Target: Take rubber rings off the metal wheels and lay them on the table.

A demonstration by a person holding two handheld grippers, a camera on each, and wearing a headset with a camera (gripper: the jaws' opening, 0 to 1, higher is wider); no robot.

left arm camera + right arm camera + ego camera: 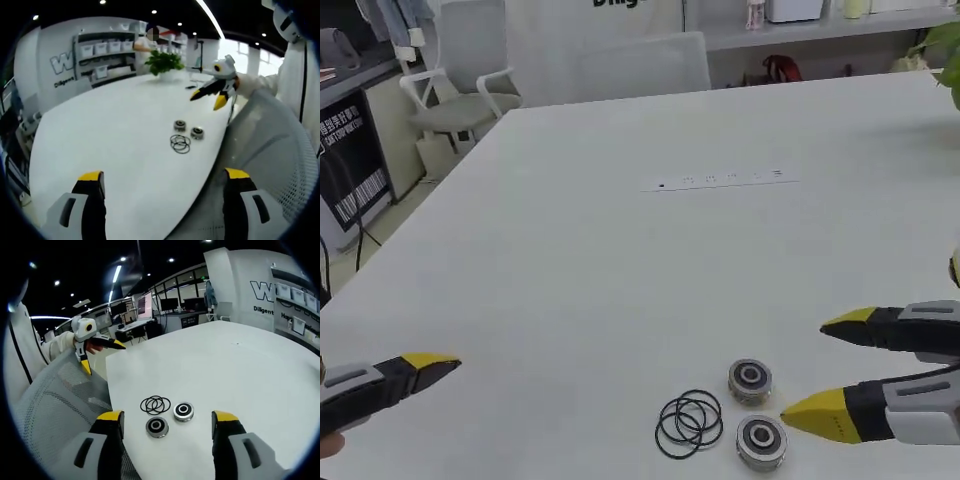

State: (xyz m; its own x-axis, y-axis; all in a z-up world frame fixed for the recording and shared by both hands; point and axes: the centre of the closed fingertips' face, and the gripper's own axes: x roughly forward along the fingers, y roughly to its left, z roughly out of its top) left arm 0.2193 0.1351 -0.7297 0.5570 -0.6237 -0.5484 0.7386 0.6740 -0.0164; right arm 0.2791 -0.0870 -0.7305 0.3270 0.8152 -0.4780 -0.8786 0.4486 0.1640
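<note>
1. A white counter (pixel 620 250) fills most of the head view.
2. Overlapping black rubber rings (pixel 689 422) lie in a loose pile at lower centre-right.
3. Just right of them lie two metal wheels, flat and apart: the upper wheel (pixel 750 379) and the lower wheel (pixel 761 441).
4. A thin marked strip (pixel 720 181) sits mid-frame.

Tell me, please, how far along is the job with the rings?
Done: several rings lie loose on the table beside the two wheels. In hand: nothing; the left gripper and the right gripper are open and empty. Left: I cannot tell whether either wheel has a ring on it.
</note>
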